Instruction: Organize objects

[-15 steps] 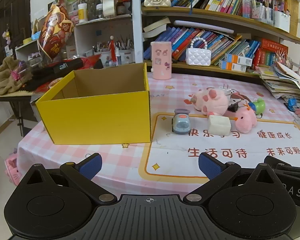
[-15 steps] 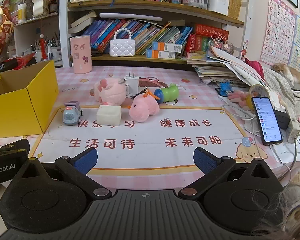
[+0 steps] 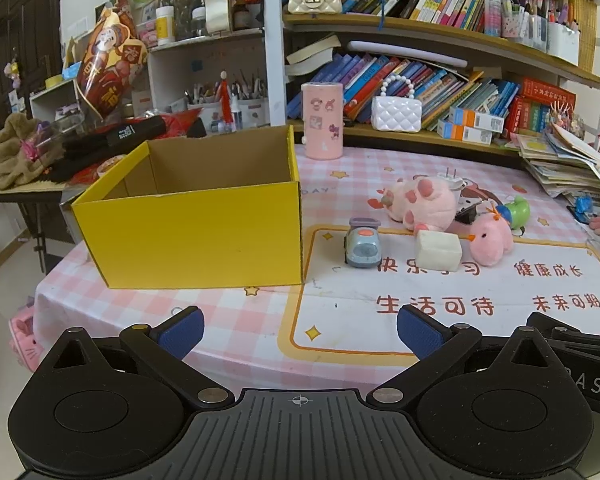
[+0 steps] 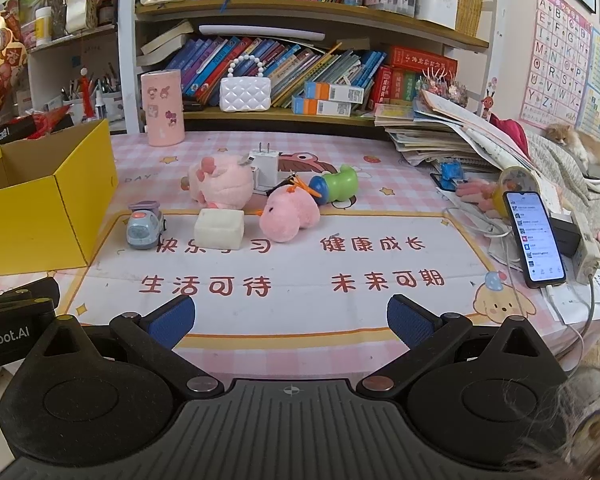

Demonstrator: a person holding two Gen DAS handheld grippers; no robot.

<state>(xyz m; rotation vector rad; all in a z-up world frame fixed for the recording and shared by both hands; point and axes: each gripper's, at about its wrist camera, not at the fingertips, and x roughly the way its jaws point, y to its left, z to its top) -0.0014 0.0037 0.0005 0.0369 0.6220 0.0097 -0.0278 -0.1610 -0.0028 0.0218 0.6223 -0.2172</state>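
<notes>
toys lie ahead, box to the left

while the left gripper (image 3: pixel 300 330) hangs released, its view puts the toy car (image 3: pixel 362 242) ahead and slightly right, just beside the open yellow box (image 3: pixel 196 236).

seen from the released right gripper (image 4: pixel 290 320), the car (image 4: pixel 144 226) lies forward-left; the pink chick plush (image 4: pixel 286 214) sits almost straight ahead, likely this hand's easier pick.

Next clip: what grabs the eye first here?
The big yellow box, open-topped, stands on the table's left. Right of it lies a cluster of small toys: a toy car, a white block and pink plush animals. Both tools, left and right, hang open near the front edge.
</notes>
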